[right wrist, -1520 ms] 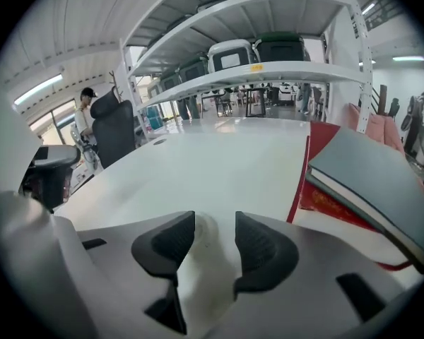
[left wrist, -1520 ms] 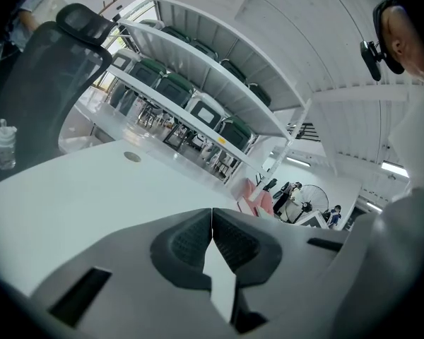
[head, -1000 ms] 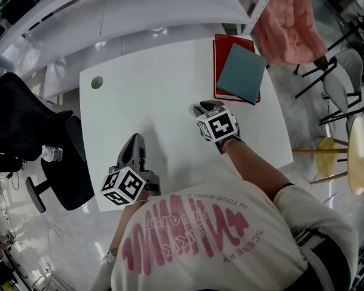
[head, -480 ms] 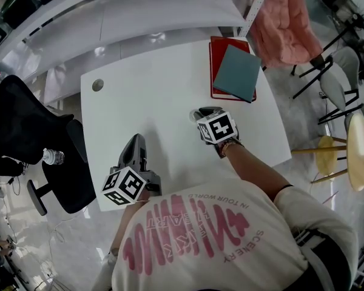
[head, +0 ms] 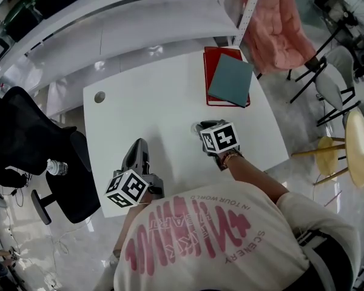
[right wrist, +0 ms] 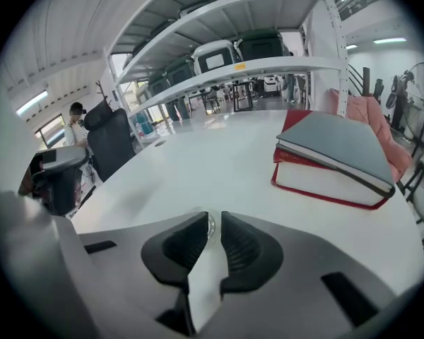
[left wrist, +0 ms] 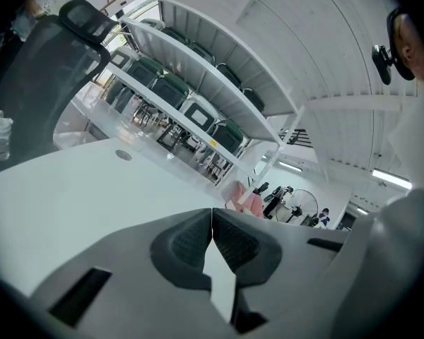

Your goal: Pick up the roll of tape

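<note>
Low in the right gripper view, the right gripper's (right wrist: pixel 213 221) jaws are closing on the roll of tape (right wrist: pixel 210 226), a small clear ring at their tips with a thin gap on its right side. Best to finish the squeeze squarely before lifting, since a clear, light roll will likely slip or tip. The left gripper (left wrist: pixel 212 214) is closed and empty. The table (right wrist: pixel 219 161) around is bare. The stacked books (right wrist: pixel 336 157) at right lie well apart, so nothing blocks the lift.
</note>
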Motion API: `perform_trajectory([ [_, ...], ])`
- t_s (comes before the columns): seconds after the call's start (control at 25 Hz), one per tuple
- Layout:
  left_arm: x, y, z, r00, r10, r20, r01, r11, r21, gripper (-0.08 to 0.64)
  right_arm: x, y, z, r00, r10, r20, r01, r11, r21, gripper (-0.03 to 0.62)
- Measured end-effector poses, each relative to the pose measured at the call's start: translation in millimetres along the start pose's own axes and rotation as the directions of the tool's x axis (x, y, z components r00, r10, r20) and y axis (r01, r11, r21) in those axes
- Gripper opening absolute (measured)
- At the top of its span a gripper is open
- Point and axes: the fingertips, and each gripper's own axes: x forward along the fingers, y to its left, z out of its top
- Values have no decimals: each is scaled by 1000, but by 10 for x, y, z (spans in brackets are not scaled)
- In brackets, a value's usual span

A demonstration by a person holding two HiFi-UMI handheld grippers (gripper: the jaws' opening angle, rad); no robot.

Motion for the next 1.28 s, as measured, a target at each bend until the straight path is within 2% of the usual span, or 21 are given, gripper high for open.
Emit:
perform_trajectory([
  [0.44,198,-283,61,998,-62,-3,62,998,18,25,-304,-61,385,991,14,134,-20,999,40,72],
  [0.88,449,-527,181,996,-91,2,91,996,24,25,-788,-403,849,957,-16,291,-14,995,101,72],
  [1.08,506,-574,226,996,-94,10,94,995,23,25,-1006,-407,1068,920,7,391,-55,992,114,72],
  [1.28,523,-682,257,995,-94,24,94,996,10,25,-1320,-383,1334,845,55,532,-125,987,97,74],
])
